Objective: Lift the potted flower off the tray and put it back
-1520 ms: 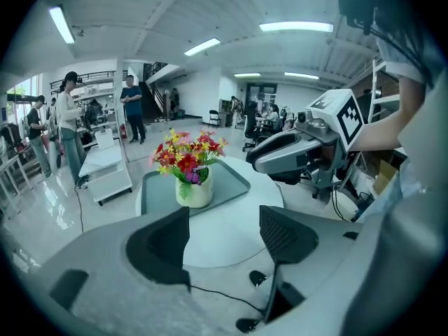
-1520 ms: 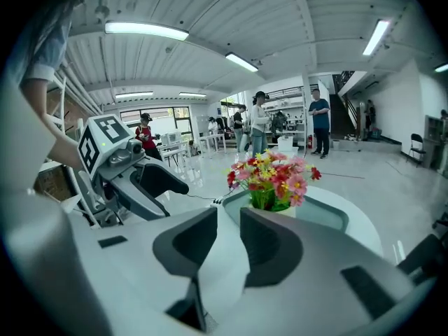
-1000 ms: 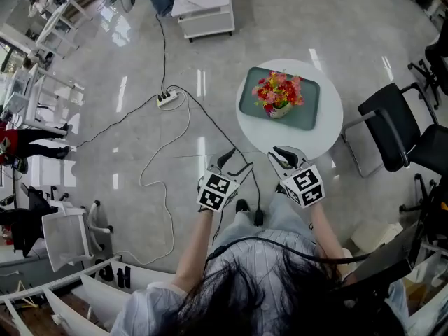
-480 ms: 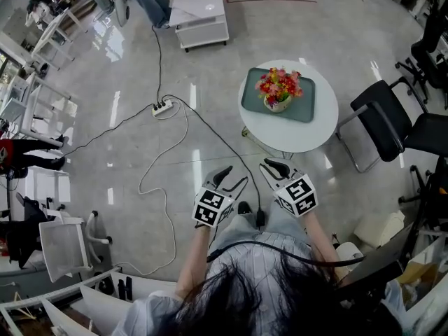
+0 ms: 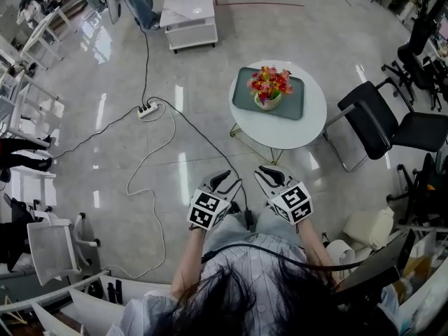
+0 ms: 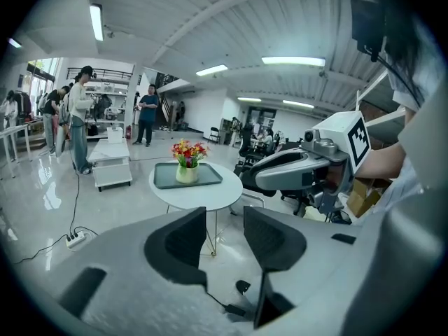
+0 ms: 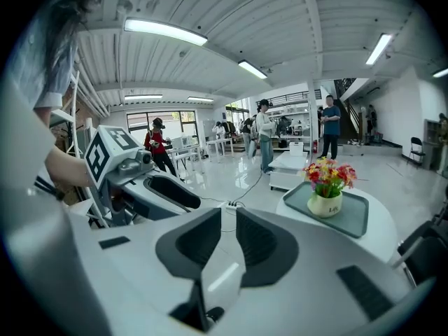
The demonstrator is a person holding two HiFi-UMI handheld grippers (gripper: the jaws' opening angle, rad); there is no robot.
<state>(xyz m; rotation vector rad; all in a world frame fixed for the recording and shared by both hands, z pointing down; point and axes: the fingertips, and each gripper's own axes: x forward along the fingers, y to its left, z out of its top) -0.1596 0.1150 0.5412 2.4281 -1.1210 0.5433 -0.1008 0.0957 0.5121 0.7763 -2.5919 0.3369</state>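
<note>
Both my claws pulled back from tabletop (image 5: 308, 128) since a second ago; now over floor (image 5: 175, 61), well apart from it. Left claw (image 5: 229, 179): jaws half apart, closing, nothing between. Right claw (image 5: 269, 170): jaws nearly together, empty. Potted flower (image 5: 269, 89) upright on tray (image 5: 294, 103), on tabletop. Pot print too small to read; my hair (image 5: 238, 303) hides my upper arms.

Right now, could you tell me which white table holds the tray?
The round table, nearest the person, bears the tray; the rectangular table stands farther off.
</note>
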